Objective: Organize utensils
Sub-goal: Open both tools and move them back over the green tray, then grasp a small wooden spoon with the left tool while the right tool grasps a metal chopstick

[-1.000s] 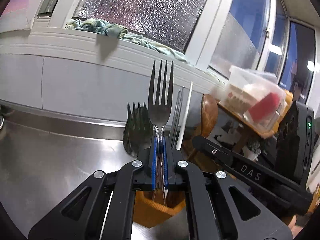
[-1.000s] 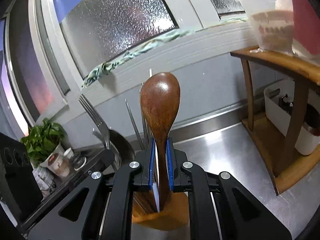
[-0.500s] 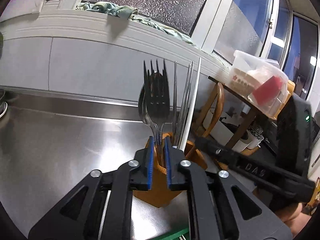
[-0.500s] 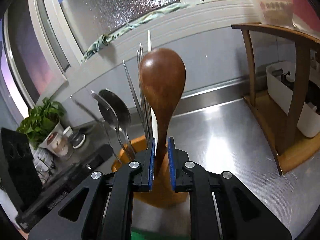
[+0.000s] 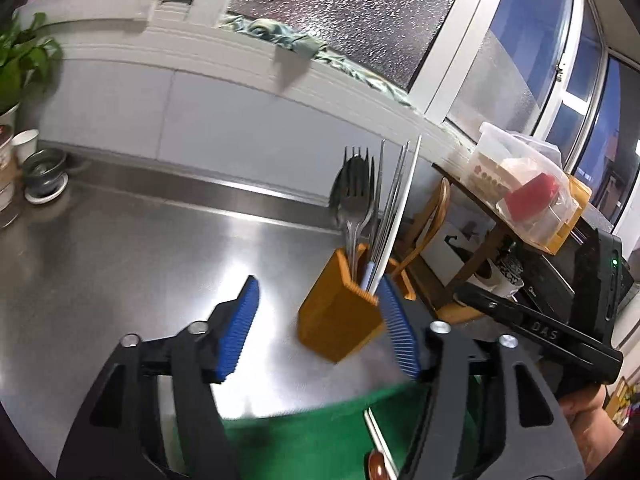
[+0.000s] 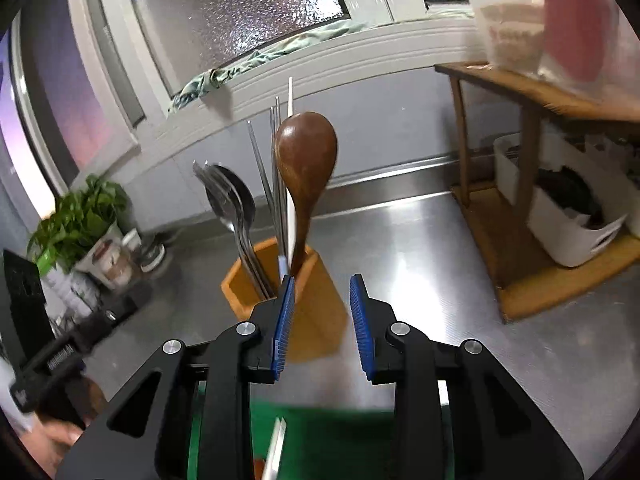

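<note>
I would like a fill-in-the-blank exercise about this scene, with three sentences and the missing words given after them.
1. The wooden spoon stands in the orange ____.
2. The holder rests on a counter made of ____.
3. The potted plant has leaves of ____ colour.

Missing words: holder; steel; green

Each wrist camera sits behind its own fingers, looking forward and slightly downward across the steel bench (image 5: 120, 248) toward the window wall. Both views share the orange utensil holder (image 5: 340, 320) (image 6: 316, 320) at close range, seen from opposite sides.
</note>
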`<state>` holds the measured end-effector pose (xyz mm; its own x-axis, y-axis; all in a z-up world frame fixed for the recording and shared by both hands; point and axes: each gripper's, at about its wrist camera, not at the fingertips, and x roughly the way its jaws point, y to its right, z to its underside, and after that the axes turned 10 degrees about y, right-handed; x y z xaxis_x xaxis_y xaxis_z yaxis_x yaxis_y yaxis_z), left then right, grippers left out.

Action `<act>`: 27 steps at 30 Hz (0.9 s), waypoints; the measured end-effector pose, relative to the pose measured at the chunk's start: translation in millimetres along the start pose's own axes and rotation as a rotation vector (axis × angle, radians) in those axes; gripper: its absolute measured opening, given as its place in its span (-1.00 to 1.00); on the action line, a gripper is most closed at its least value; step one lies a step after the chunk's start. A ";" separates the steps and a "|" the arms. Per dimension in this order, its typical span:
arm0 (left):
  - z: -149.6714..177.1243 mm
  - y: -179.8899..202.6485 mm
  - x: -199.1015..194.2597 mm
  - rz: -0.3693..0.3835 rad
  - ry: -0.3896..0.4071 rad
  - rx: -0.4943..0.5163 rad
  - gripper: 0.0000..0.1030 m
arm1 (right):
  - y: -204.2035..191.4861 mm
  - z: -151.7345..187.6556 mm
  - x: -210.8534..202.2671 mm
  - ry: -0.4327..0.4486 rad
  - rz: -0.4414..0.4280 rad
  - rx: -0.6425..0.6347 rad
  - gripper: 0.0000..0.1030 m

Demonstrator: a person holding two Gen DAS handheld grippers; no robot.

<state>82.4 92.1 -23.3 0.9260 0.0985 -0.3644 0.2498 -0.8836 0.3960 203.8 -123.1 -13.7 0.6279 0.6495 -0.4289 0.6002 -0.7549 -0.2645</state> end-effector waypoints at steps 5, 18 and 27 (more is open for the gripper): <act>4.6 -3.2 -14.4 -0.045 -0.151 -0.057 0.29 | 1.6 12.4 -19.7 -0.179 -0.001 -0.021 0.09; 66.7 21.5 -28.4 -0.041 -0.570 -0.025 0.39 | -2.3 70.5 -41.8 -0.549 -0.036 0.055 0.15; 103.2 35.2 -23.6 -0.029 -0.718 -0.007 -0.37 | -9.3 111.1 -30.7 -0.723 -0.050 0.131 -0.64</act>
<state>40.2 11.4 -87.7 0.5045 -0.2054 -0.8386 0.2754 -0.8823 0.3818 123.8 -146.1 -94.0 0.0907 0.4955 -0.8639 0.5273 -0.7598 -0.3804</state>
